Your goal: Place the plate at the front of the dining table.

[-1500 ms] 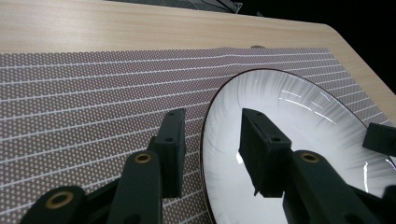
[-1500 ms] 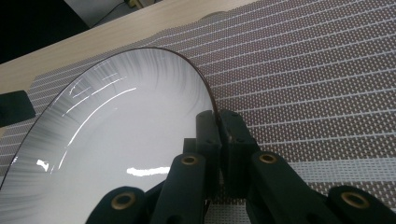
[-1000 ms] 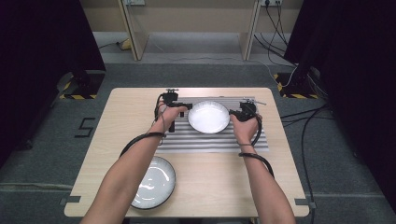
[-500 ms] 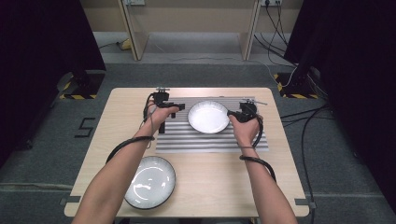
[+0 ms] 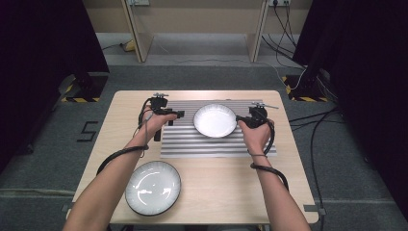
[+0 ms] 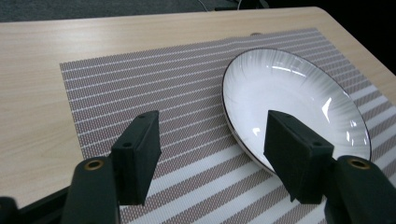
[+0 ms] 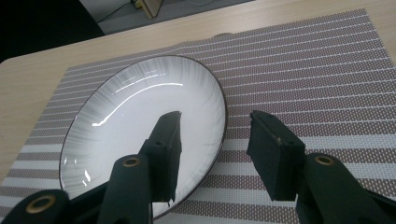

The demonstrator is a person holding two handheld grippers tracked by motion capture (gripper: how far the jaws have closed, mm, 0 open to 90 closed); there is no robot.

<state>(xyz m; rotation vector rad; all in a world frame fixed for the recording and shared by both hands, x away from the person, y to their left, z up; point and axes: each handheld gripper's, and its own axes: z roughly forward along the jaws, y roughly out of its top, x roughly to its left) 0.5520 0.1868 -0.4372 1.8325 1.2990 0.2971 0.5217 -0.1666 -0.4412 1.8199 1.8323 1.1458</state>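
Note:
A white ribbed plate (image 5: 215, 120) with a thin dark rim lies on the striped placemat (image 5: 216, 144). My left gripper (image 5: 177, 114) hovers left of it, pointing right. Its jaws have just been opening and stand open (image 6: 212, 158), with bare placemat (image 6: 154, 93) and the plate's (image 6: 299, 93) near rim below. My right gripper (image 5: 240, 120) hangs at the plate's right edge. Its jaws have also just been opening and stand open (image 7: 215, 154) over the plate's (image 7: 135, 116) rim, and the pads press on nothing.
A second white plate (image 5: 153, 187) sits at the front left of the wooden table (image 5: 288, 192), near my left forearm. Cables trail from both grippers along my arms. Dark curtains flank the table, and the floor beyond holds cables.
Both grippers were at the plate's rim one second ago and have let go. My left hand has drawn away to the left. The plate stays on the placemat.

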